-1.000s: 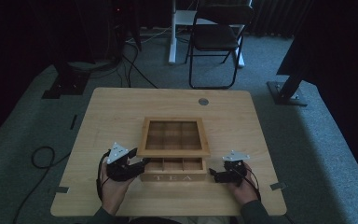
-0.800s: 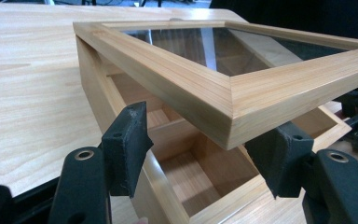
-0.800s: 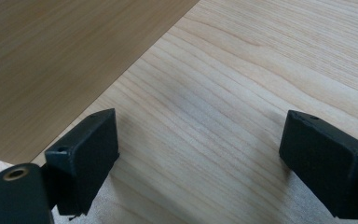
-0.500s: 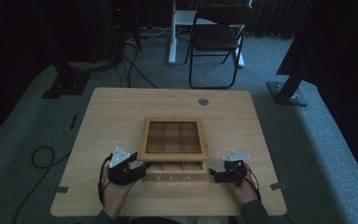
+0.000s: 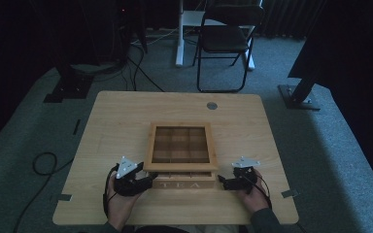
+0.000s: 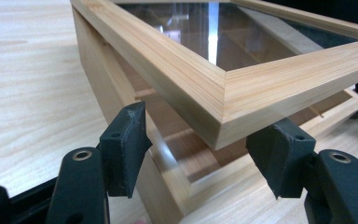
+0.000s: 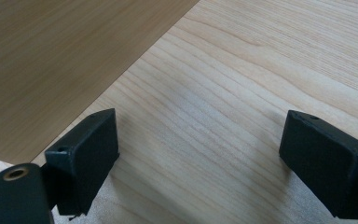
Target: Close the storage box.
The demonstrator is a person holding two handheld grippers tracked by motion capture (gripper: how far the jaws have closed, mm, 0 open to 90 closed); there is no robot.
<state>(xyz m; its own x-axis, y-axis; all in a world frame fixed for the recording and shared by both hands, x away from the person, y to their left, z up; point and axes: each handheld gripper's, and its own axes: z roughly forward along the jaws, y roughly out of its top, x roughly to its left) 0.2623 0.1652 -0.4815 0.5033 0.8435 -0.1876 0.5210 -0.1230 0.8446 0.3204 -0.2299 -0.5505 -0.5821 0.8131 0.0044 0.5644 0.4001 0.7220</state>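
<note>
A pale wooden table (image 5: 126,116) carries a wooden tea box (image 5: 180,182), its front lettered TEA, with a glass-paned lid (image 5: 179,143) that stands slightly raised at the near left corner, a gap showing beneath it in the left gripper view. That corner of the lid (image 6: 223,102) sits between and just above the jaws of the left gripper (image 6: 200,161), which have just been opening; the pads (image 6: 123,144) stand apart from the wood on either side and press on nothing. At the box's opposite front corner the right gripper (image 5: 229,183) rests with its jaws spread wide over bare tabletop, the box's side wall (image 7: 60,60) just beyond its left jaw in the right gripper view. The work in hand appears to be handling the lid at the front edge, with the left gripper released at the corner. The next move likely calls for a fresh purchase under or on the lid frame, or a withdrawal of both grippers; which is intended cannot be told.
</note>
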